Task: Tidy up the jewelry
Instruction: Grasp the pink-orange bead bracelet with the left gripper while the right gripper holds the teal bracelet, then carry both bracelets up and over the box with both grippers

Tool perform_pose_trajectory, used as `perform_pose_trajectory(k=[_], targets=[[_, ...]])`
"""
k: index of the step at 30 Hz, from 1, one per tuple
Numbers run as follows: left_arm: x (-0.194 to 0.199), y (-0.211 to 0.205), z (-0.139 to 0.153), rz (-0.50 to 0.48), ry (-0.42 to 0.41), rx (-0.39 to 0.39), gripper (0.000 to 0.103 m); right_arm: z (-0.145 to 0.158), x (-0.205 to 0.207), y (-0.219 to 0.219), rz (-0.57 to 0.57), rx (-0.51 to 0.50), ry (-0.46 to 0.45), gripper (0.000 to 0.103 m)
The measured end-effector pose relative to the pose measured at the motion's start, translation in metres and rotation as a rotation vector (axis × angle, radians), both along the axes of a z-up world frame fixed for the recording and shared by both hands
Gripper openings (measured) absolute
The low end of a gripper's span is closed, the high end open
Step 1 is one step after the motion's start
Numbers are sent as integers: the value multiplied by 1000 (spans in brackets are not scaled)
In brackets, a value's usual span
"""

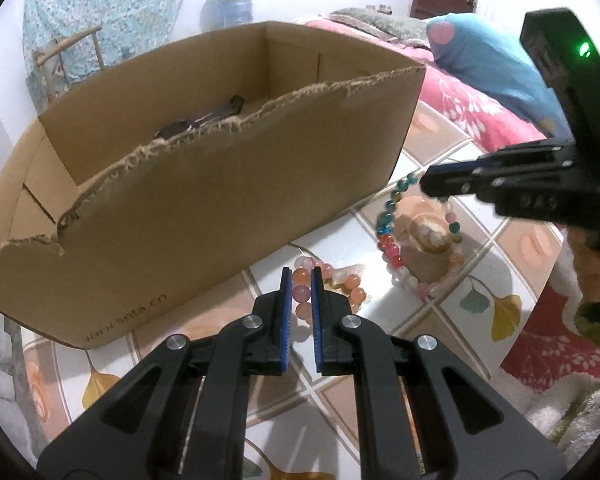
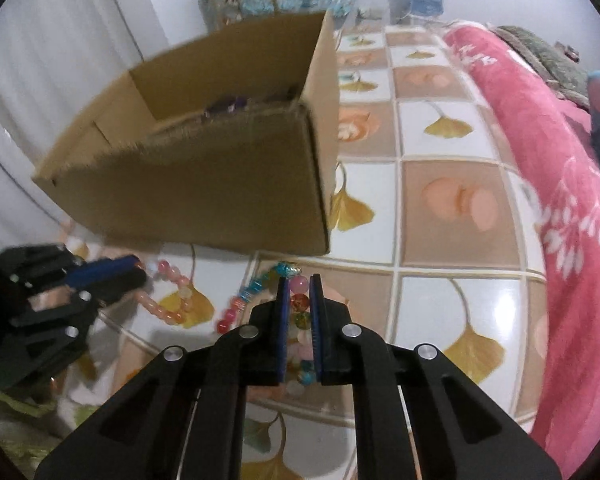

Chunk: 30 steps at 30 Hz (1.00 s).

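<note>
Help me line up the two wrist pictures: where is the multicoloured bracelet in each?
Left wrist: multicoloured bracelet right of centre, hanging from the right gripper.
Right wrist: bottom centre, between that gripper's fingers.
Shared landmark: the cardboard box, just behind it in both.

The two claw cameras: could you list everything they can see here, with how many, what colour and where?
cardboard box: one, brown, open-topped with a ragged front edge, on the tablecloth behind the beads.
dark items: in the box, too hidden to count.
peach bracelet: one, orange-pink beads, on the cloth before the box.
multicolour bracelet: one, teal, red, pink and white beads, hanging from the right claw.
tablecloth: one, white and tan squares with yellow leaves.
pink blanket: one, beside the table.
blue water jug: one, far back.
left claw: black, blue pads, closed on the peach bracelet.
right claw: black, blue pads, closed on the multicolour bracelet.
</note>
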<state>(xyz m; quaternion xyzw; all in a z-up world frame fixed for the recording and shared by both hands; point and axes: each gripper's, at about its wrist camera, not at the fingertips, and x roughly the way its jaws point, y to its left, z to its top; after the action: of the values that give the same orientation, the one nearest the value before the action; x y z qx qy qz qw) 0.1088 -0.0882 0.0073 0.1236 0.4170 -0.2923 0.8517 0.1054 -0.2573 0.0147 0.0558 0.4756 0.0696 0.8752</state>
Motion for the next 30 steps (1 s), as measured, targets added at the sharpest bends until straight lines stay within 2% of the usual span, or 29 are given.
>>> perform_pose_trajectory(k=[6,16,26,30], targets=[[-9,1,14,-18,-48,-23,8,32,-13,-8,-26,-28,-65,10],[-21,9,47,2,-148,-86,8,82,-29,-22,-82,-133,-189,10],[-27,33,113,-10,-268,-201,8,145,-40,-11,-53,-179,-348,10],[-23,44,144,0,-351,-237,8,174,-33,-1,-9,-189,-439,10]])
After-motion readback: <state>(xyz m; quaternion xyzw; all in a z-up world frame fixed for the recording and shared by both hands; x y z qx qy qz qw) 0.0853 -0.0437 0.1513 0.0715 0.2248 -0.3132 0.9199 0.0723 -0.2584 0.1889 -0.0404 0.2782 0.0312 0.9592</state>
